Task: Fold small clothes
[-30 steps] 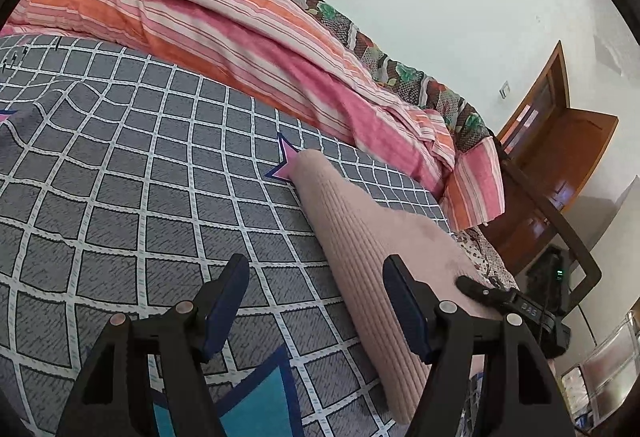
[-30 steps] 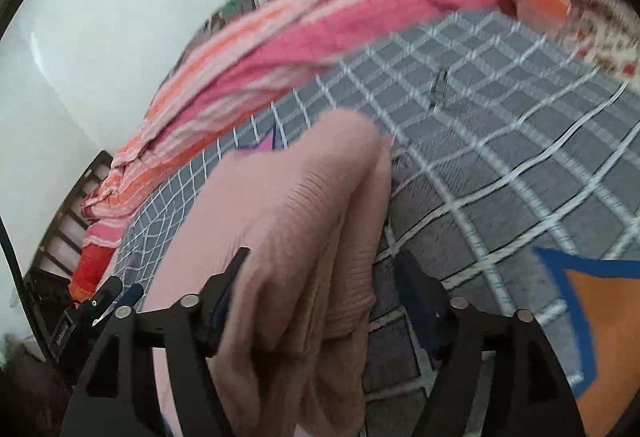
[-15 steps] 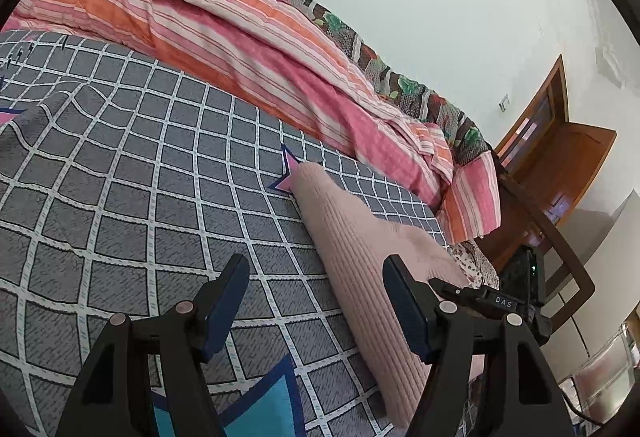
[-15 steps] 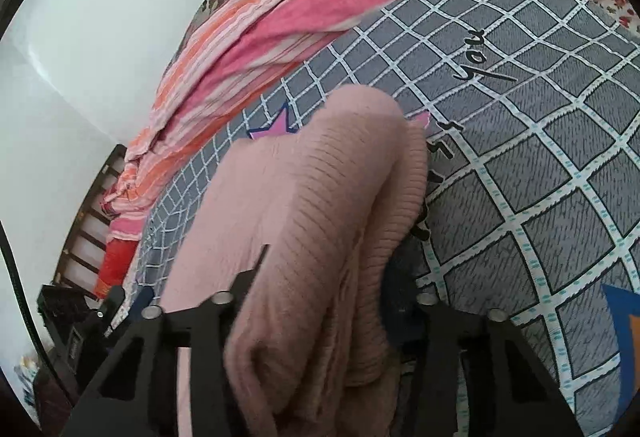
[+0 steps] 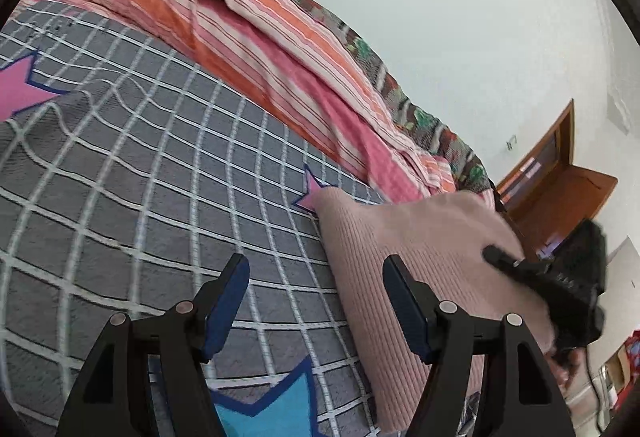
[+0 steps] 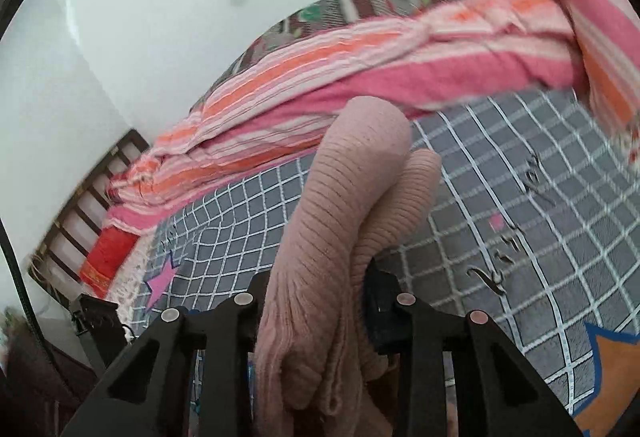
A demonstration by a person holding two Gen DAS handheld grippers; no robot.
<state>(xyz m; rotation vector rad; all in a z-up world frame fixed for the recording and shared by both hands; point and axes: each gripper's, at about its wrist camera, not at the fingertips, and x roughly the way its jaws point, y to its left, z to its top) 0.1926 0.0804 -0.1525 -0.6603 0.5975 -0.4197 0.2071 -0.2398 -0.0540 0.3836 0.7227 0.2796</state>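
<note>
Right gripper [image 6: 316, 301] – your jaws clamp the folded pink knit sweater [image 6: 340, 229], lifting it off the bed [image 6: 520, 173] | left gripper [image 5: 316, 301] beside sweater – jaws wide, free to assist

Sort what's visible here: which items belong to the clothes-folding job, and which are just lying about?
Part of the job:
- pink knit garment, bunched and clamped
- right gripper, shut on it
- left gripper, open, empty, beside the garment

Just lying about:
- grey checked bedspread
- striped pink-orange quilt
- wooden door
</note>
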